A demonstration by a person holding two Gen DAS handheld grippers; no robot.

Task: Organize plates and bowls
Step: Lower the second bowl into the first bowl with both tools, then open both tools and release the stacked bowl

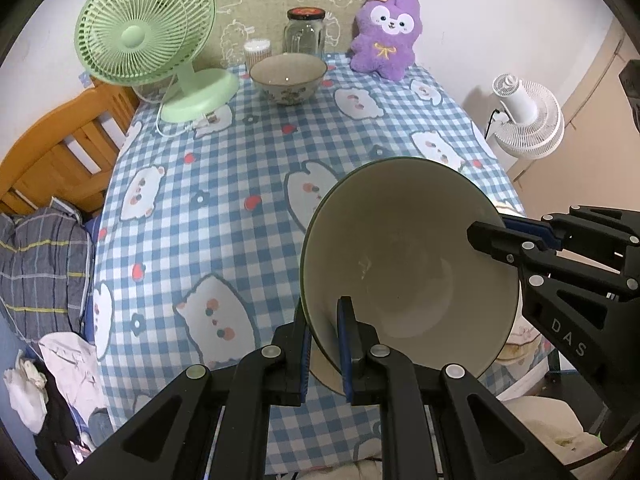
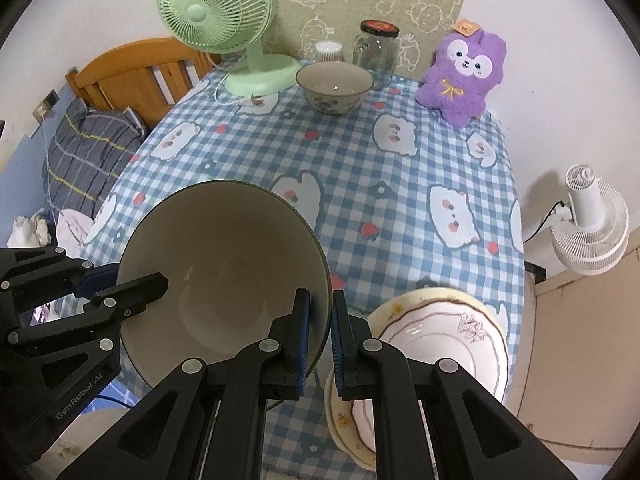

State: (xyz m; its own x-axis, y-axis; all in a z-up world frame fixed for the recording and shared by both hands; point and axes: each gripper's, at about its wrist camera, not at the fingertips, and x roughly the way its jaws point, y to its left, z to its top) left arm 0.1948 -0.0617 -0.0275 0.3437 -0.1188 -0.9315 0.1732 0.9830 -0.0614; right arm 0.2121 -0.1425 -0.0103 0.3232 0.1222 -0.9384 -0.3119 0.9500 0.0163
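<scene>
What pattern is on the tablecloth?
The tablecloth is blue-and-white check with white cartoon animals, strawberries and flowers; right wrist view.

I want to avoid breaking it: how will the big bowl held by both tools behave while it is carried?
The big bowl looks glazed, so probably stiff, fragile and slippery. The left tool and right tool each pinch only its thin rim, so it may slip or pivot. It is wide and tilted; likely fairly heavy.

There are 2 bowls: 1 big bowl [image 2: 224, 276] and 1 flowered bowl [image 2: 334, 86]. There are 2 stacked plates [image 2: 444, 336], 2 fans, 1 glass jar [image 2: 376, 52], 1 purple plush toy [image 2: 464, 76].
</scene>
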